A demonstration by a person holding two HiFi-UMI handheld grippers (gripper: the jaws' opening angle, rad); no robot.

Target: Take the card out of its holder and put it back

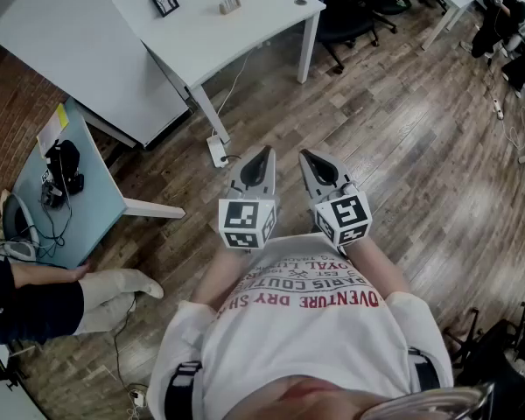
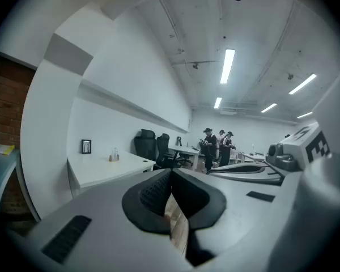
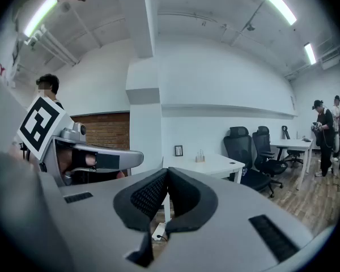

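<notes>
A white desk (image 1: 210,33) stands ahead of me, well out of reach. On it are a small wooden holder (image 1: 230,4) with something pale upright in it and a black picture frame (image 1: 164,1). Both also show small in the left gripper view, the holder (image 2: 114,157) and the frame (image 2: 86,147), and in the right gripper view, the holder (image 3: 200,157) and the frame (image 3: 178,151). My left gripper (image 1: 261,154) and right gripper (image 1: 308,156) are held side by side before my chest, above the wooden floor. Each has its jaws together with nothing between them.
A power strip (image 1: 217,150) lies on the floor by the desk leg. A low blue-grey side table (image 1: 87,199) with cables stands at the left, beside a seated person's arm and leg (image 1: 114,287). Black office chairs (image 1: 346,11) and several standing people (image 2: 218,146) are further back.
</notes>
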